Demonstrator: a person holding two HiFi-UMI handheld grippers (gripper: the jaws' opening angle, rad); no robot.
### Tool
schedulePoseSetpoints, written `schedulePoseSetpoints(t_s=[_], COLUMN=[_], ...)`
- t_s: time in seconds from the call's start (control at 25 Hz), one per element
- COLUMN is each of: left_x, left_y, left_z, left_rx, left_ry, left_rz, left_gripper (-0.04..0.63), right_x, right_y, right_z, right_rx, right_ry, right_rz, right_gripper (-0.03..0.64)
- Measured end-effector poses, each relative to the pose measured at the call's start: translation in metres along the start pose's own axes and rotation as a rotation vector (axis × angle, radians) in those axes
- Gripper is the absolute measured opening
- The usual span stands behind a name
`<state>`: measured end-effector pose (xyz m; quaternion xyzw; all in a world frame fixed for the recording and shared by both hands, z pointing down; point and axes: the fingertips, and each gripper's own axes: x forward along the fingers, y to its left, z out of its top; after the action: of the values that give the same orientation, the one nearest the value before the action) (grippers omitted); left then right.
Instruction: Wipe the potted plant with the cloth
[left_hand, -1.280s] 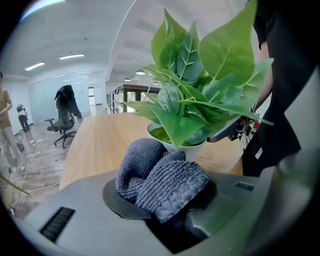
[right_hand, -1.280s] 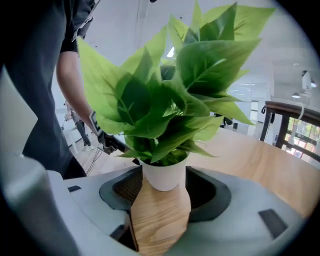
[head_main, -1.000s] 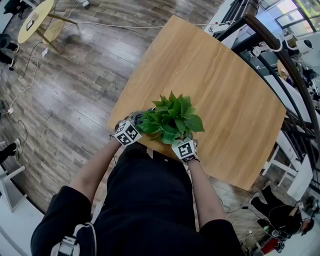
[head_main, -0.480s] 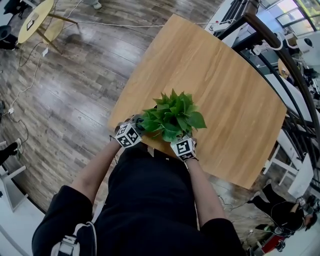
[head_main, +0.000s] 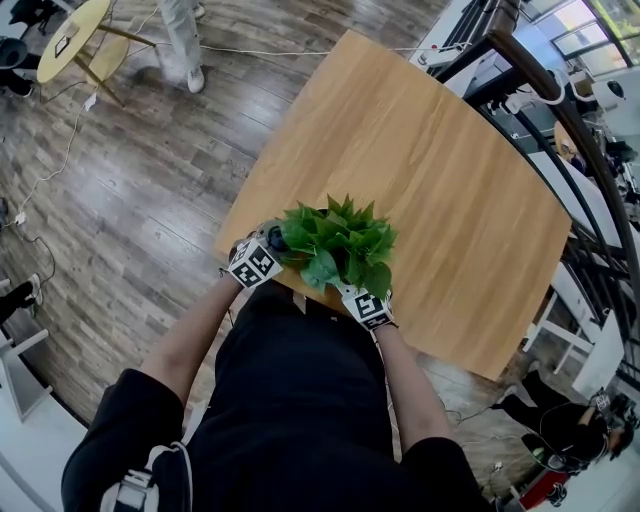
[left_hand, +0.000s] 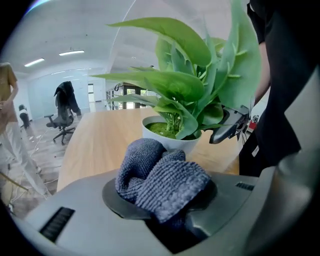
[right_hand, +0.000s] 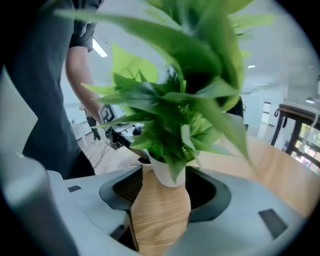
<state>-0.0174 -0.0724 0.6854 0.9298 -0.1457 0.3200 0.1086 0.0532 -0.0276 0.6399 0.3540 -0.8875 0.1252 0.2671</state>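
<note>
The potted plant (head_main: 338, 245), green leaves in a white pot (left_hand: 167, 137), stands near the front edge of the wooden table (head_main: 450, 180). My left gripper (head_main: 272, 243) is at the plant's left side, shut on a blue-grey knitted cloth (left_hand: 160, 177) bunched between its jaws just short of the pot. My right gripper (head_main: 352, 290) sits at the near right under the leaves, open. In the right gripper view the pot (right_hand: 167, 172) stands at the mouth of that gripper (right_hand: 165, 192); I cannot tell if the jaws touch it. The leaves are blurred there.
The table's front edge runs right under both grippers. A black railing (head_main: 560, 110) passes at the right. On the wooden floor at the far left are a round yellow table (head_main: 70, 40), cables, and a person's legs (head_main: 180, 40). An office chair (left_hand: 62, 107) stands far off.
The foliage has swung left and toward me, now covering more of the right gripper. The left gripper has edged in against the plant. A person has walked into view at the top left.
</note>
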Motion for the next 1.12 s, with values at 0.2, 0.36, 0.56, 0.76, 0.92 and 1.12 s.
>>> schedulePoseSetpoints(t_s=[0.2,0.36,0.56,0.76,0.92,1.12], left_x=[-0.001,-0.001,0.001,0.0,-0.001,0.002], left_y=[0.003,0.003,-0.005,-0.024,-0.022,-0.001], left_z=[0.004,0.006,0.007,0.001,0.001,0.007], left_rx=[-0.014,0.002,0.008,0.012,-0.038,-0.084], left_ry=[-0.013,-0.01,-0.01,-0.008,-0.012,-0.039], left_rz=[0.016,0.01,0.003,-0.037,-0.017,0.036], left_gripper=[0.158,0.156,0.156,0.157,0.157,0.158], right_x=[0.001,0.007,0.004,0.007,0.008,0.005], right_y=[-0.02,-0.018,-0.019,-0.023,-0.02,-0.003], right_z=[0.014,0.019,0.015,0.016,0.018,0.006], right_rx=[-0.023,-0.056,-0.039,-0.02,-0.007,-0.032], right_ry=[-0.036,-0.032,-0.031,-0.036,-0.039,-0.026], right_rz=[-0.044,-0.028,-0.057,-0.074,-0.08,-0.038], right_gripper=[0.253,0.253,0.252,0.252,0.252,0.252])
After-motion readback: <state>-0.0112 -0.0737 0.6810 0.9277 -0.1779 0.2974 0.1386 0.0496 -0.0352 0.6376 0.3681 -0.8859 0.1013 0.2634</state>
